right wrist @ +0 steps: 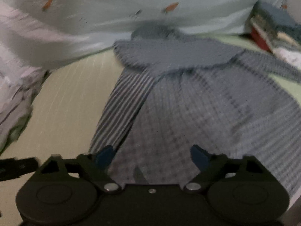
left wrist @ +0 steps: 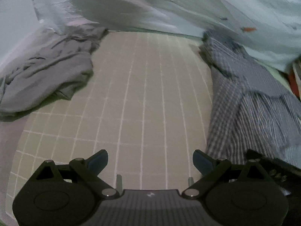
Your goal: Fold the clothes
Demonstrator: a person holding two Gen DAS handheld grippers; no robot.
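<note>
We cannot read any words, numbers or brand names in these pictures. The only sign we find is a tiny pale mark [left wrist: 150, 194] on the dark body of the left gripper [left wrist: 150, 162], and it is too small for us to tell what it says. Both views are dim and blurry, so small print on the clothes would not show anyway.

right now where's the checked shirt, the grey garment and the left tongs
checked shirt [right wrist: 197, 109]: right wrist view, on the broad checked panel in the middle
grey garment [left wrist: 47, 75]: left wrist view, on the crumpled heap's centre
left tongs [left wrist: 150, 162]: left wrist view, midway between the open blue fingertips
</note>
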